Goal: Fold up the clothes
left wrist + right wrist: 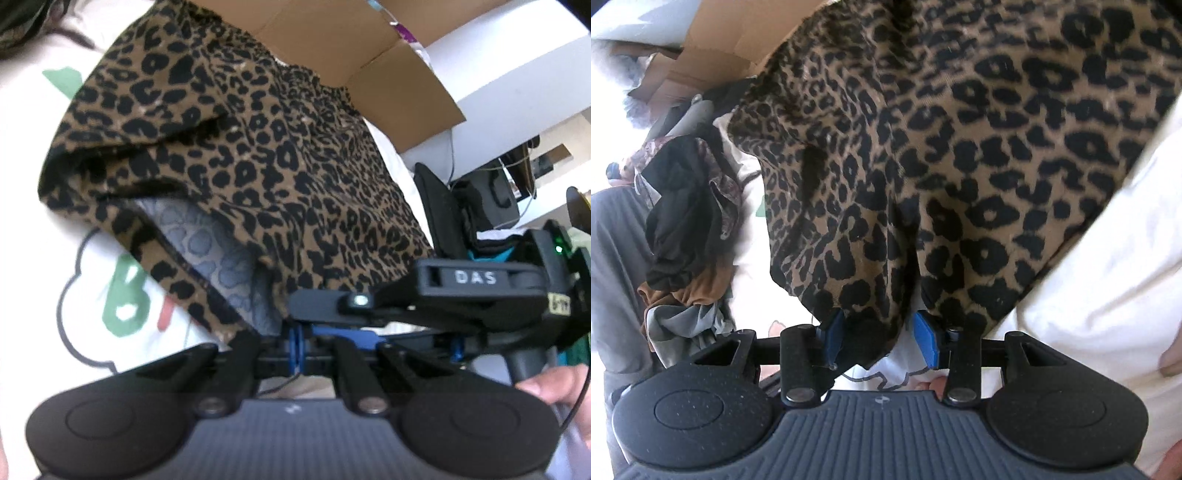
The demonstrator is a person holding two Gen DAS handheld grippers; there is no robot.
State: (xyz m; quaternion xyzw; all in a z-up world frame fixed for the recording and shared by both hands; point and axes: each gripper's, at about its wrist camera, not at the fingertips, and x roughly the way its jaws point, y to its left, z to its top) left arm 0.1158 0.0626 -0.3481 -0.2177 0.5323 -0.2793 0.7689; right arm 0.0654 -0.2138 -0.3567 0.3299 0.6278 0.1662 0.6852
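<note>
leopard-print garment (258, 155) (960, 147): tan-brown ground, black spots; underside shown grey, faded print. white sheet (40, 206) (1108, 266) marked with green and red lettering, grey outline. cardboard box (399, 77) brown. gripper pads (925, 341) blue.
</note>
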